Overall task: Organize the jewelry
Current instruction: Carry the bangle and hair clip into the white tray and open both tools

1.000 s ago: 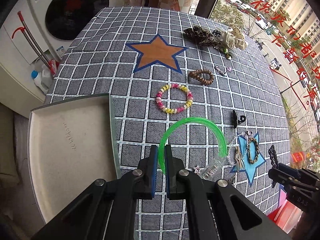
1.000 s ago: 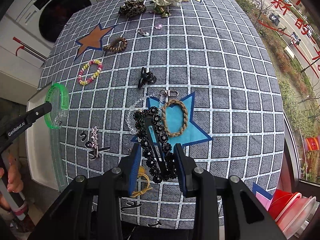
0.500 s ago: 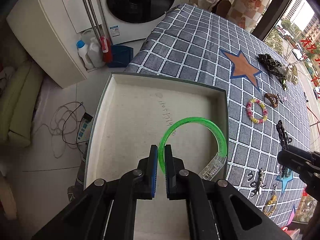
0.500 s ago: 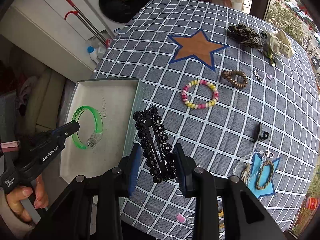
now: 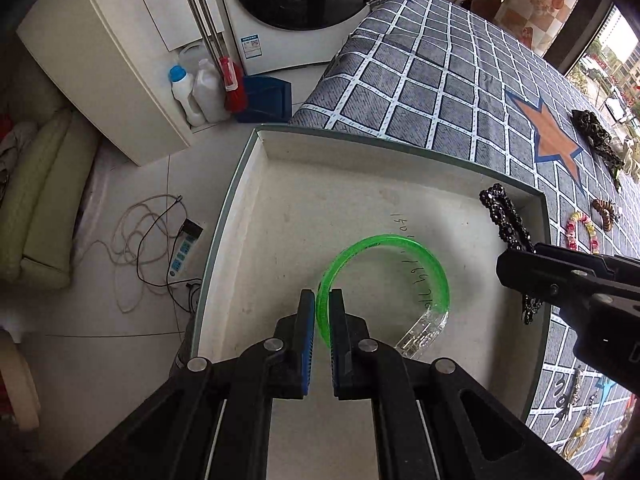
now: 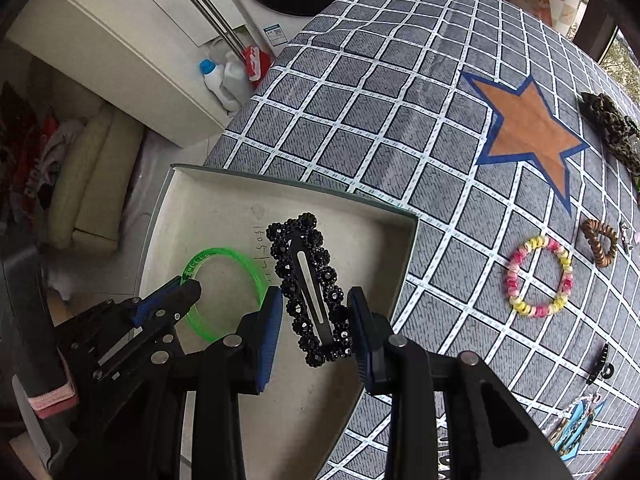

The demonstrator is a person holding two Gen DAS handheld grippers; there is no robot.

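My left gripper [image 5: 323,300] is shut on a green translucent bangle [image 5: 400,246] and holds it low over the floor of the shallow white tray [image 5: 280,216]; I cannot tell if it touches. It also shows in the right wrist view [image 6: 224,256]. My right gripper [image 6: 314,308] is shut on a black beaded hair clip [image 6: 308,280] and holds it over the tray's right half, near the rim [image 6: 408,248]. In the left wrist view the clip [image 5: 504,216] hangs from the right gripper at the tray's right side.
The tray sits at the left edge of a grey checked tablecloth [image 6: 380,120] with an orange star [image 6: 528,120]. On the cloth lie a pink-yellow bead bracelet [image 6: 538,276], a brown hair tie [image 6: 600,242], a leopard scrunchie [image 6: 612,128] and a black claw clip [image 6: 600,364]. Bottles [image 5: 192,92] stand on the floor below.
Both grippers have moved left from the tablecloth to over the tray, carrying the bangle and the hair clip. The bangle has come lower into the tray.
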